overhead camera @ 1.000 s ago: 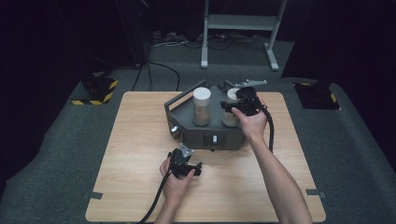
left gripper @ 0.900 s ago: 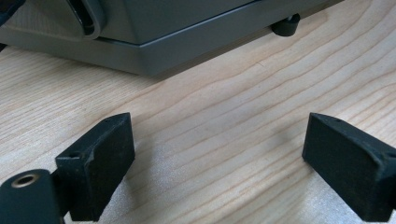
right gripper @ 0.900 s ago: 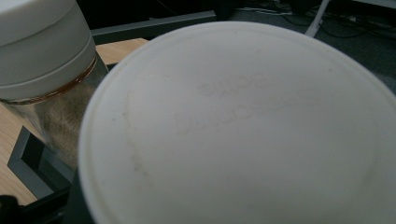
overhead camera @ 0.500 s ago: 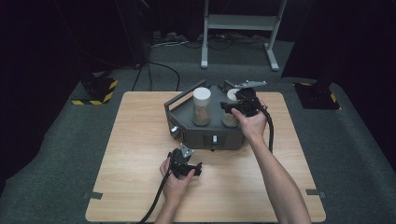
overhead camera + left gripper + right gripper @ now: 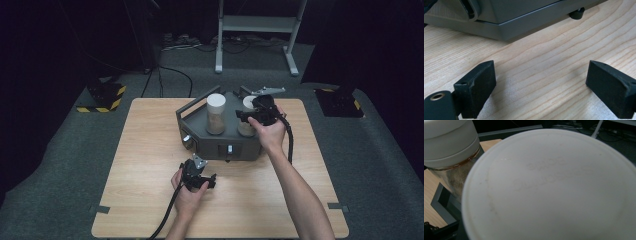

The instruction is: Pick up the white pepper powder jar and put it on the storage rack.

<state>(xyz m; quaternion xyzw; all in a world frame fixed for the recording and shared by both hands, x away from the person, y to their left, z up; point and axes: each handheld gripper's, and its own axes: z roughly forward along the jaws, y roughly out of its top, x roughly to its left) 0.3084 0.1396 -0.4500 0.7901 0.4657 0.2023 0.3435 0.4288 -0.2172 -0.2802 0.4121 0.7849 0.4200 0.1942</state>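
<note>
White plastic caps the jar point(image 5: 246, 116) that the right gripper point(image 5: 259, 111) reaches: a broad, flat, round lid point(image 5: 549, 187), faintly scuffed, with embossed lettering too blurred to read. In the high view the jar's lower part is clear and holds a pale tan powder. It stands upright in the right-hand seat of a dark grey holder point(image 5: 220, 145) at the far middle of the table point(image 5: 150, 150).

The right gripper sits against the jar's upper right side at lid height, held in the person's right hand point(image 5: 270, 134). Its jaws are nearly closed and have just been opening slightly. The lid lies directly before its camera, but whether the pads press on it cannot be told.

Just beside it, in the holder's left seat, stands a second jar point(image 5: 216, 114) with the same white cap and tan contents.

The left gripper point(image 5: 196, 172) lies low on the wood, near the front of the holder, in the left hand point(image 5: 190, 192). Its two black jaws stand wide apart over bare table, with nothing between them.
</note>
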